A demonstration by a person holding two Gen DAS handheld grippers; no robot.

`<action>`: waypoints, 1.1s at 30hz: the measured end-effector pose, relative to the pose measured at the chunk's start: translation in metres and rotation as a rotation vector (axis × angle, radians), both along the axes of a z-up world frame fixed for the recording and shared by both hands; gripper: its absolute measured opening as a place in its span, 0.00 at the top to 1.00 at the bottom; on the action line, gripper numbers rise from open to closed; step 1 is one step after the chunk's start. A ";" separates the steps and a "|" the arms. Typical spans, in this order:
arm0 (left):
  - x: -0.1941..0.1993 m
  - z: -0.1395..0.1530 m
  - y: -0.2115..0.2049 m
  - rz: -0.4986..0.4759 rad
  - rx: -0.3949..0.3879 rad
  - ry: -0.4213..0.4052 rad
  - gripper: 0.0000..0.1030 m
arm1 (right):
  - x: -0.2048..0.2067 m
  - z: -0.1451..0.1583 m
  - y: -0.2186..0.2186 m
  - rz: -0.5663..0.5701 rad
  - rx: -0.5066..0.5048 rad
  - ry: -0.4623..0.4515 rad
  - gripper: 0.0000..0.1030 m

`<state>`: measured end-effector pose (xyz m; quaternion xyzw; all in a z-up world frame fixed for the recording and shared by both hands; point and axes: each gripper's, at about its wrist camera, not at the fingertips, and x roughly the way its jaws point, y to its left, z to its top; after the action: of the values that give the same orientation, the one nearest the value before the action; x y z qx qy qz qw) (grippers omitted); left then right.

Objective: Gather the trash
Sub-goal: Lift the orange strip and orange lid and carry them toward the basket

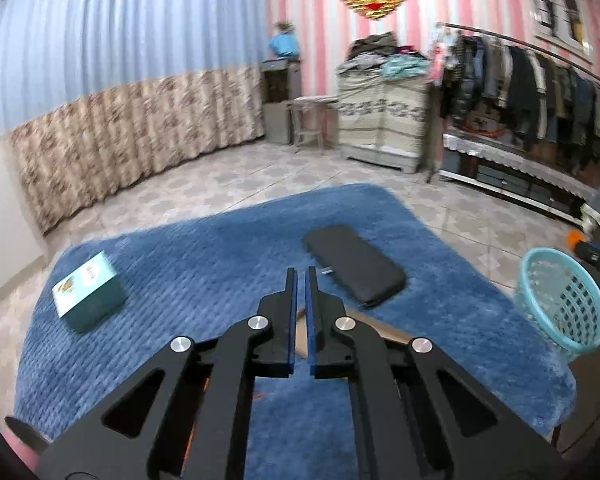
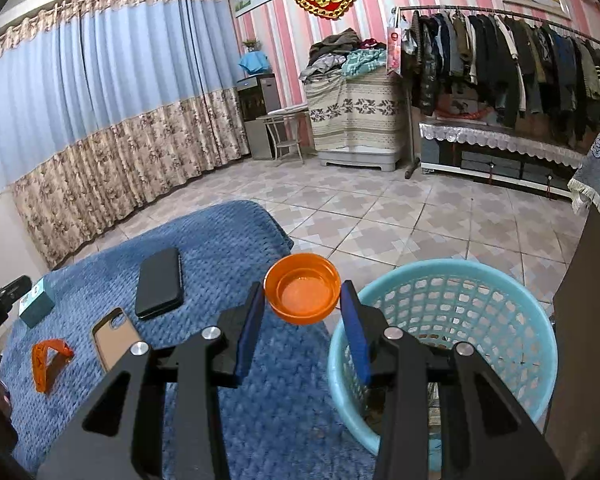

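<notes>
Orange cap [image 2: 302, 288], hollow toward camera

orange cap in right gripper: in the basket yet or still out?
Out. The orange cap is clamped in the right gripper, open side facing the camera, left of the blue basket rim, over the blue blanket edge.

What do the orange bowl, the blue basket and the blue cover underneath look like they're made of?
Orange bowl, clamped in the right hand-held gripper: looks like translucent glossy plastic, since light glows through its base.
Blue basket: likely moulded plastic, matte, with a regular lattice of holes.
Blue cover: seemingly plush fabric, with a soft ribbed pile and folds at its edge.
</notes>
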<state>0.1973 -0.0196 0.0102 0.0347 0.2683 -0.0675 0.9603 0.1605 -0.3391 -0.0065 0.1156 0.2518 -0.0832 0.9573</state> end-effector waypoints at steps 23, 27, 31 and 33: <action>0.028 -0.096 0.052 0.125 0.020 0.267 0.94 | 0.002 -0.007 -0.006 0.020 0.037 0.010 0.62; 0.025 -0.080 0.026 0.068 0.042 0.219 0.95 | 0.000 -0.007 -0.011 0.010 0.035 0.009 0.62; 0.021 -0.055 -0.008 -0.011 0.024 0.161 0.96 | -0.004 -0.005 -0.023 -0.021 0.017 0.012 0.62; 0.015 -0.040 -0.035 -0.070 0.017 0.126 0.95 | -0.009 -0.004 -0.031 -0.053 -0.004 0.016 0.62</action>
<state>0.2128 -0.0544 -0.0298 0.0480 0.3275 -0.1010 0.9382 0.1516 -0.3705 -0.0107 0.1195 0.2563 -0.1098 0.9529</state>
